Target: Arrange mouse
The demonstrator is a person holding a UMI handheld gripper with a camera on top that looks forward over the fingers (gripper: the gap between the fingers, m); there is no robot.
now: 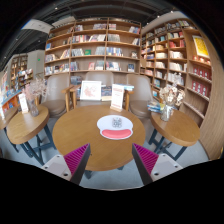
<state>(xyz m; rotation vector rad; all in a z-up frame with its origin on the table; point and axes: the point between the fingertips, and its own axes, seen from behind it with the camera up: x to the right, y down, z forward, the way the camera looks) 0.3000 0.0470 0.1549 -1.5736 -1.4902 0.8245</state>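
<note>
Tool: your tool (112,160) has its fingers spread wide apart, the magenta pads (76,156) facing each other with nothing between them; it holds and touches nothing.
Mouse: the mouse (116,122) is a small dark thing lying on a round white mat (114,127), well ahead of your fingers and roughly centred between them.
Surface: the round wooden surface (88,135) carries the mat near its far half; the wood nearest your fingers is bare.
Neighbouring surfaces: another wooden surface (24,124) stands to your left with an upright white card (24,103) on it, and one to your right (178,126) bears small items too tiny to name.
Room: tall bookshelves (95,48) packed with books line the back and right walls; wooden chairs (78,97) and white display boards (117,96) stand just beyond your surface.
Containers: you have none that you can make out here.
</note>
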